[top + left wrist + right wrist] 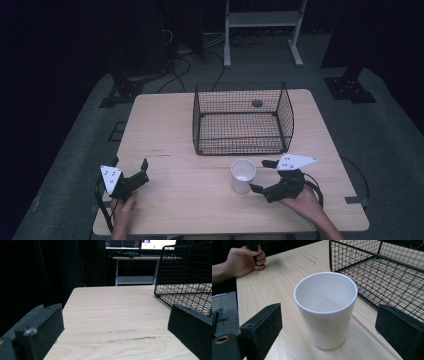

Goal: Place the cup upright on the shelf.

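Observation:
A white cup (pixel 243 175) (pixel 326 308) stands upright and empty on the wooden table (pixel 175 125), just in front of a black wire basket (pixel 242 119) (pixel 384 270). My right gripper (pixel 263 176) (pixel 332 332) is open, its jaws spread on either side of the cup without touching it. My left gripper (pixel 139 174) (pixel 117 332) rests open near the table's front left with bare wood between its jaws. The basket (pixel 186 277) stands to its right.
The basket is empty, with a dark round mark on the table behind it. A white shelf frame (pixel 262 30) stands on the floor beyond the table. Cables trail on the grey floor. The person's other hand (pixel 244 260) grips the left gripper.

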`<action>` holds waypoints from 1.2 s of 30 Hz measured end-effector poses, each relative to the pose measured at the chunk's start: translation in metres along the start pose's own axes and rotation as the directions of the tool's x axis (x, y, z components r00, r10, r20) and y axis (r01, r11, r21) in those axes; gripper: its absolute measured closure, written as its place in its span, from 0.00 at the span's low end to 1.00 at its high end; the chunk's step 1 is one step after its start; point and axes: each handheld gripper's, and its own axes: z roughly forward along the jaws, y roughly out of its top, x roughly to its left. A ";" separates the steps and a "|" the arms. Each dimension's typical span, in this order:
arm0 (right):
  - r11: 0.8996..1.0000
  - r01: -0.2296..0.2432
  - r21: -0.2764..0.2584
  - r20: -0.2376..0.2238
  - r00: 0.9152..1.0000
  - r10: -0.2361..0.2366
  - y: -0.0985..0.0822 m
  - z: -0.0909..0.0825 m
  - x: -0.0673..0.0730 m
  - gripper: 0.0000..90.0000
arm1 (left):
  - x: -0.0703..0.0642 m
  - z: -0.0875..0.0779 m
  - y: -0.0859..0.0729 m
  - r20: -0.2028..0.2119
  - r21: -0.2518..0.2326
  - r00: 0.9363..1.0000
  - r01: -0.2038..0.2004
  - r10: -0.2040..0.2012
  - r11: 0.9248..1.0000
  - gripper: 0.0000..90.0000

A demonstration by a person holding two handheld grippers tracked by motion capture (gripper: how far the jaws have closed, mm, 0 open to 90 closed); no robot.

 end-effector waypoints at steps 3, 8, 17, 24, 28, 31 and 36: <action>1.000 0.009 0.028 0.006 1.000 -0.010 0.000 0.007 0.001 0.03 | 0.000 0.000 0.000 -0.001 0.000 1.000 -0.001 0.001 1.000 0.00; 0.999 0.015 0.047 -0.003 1.000 -0.015 0.000 0.019 0.003 0.02 | 0.000 0.000 0.000 0.000 -0.001 1.000 0.002 -0.002 1.000 0.00; 0.999 0.022 0.049 0.002 1.000 -0.022 0.003 0.032 0.005 0.02 | 0.000 0.000 0.000 0.000 0.000 1.000 -0.002 0.002 1.000 0.00; 0.998 0.013 0.059 0.002 1.000 -0.014 0.003 0.043 0.003 0.02 | 0.000 0.000 0.000 0.001 -0.001 1.000 -0.001 0.001 1.000 0.00; 0.998 0.007 0.054 -0.010 1.000 -0.007 0.003 0.045 0.001 0.08 | 0.000 0.000 0.000 0.001 0.000 1.000 -0.003 0.003 1.000 0.00; 0.999 0.015 0.041 -0.011 1.000 -0.015 0.003 0.044 0.001 0.15 | 0.000 0.000 0.000 0.001 0.000 1.000 -0.004 0.004 1.000 0.00; 0.999 0.020 0.036 -0.011 1.000 -0.020 0.003 0.041 -0.001 0.20 | 0.000 0.000 0.000 0.002 -0.001 1.000 -0.001 0.001 1.000 0.00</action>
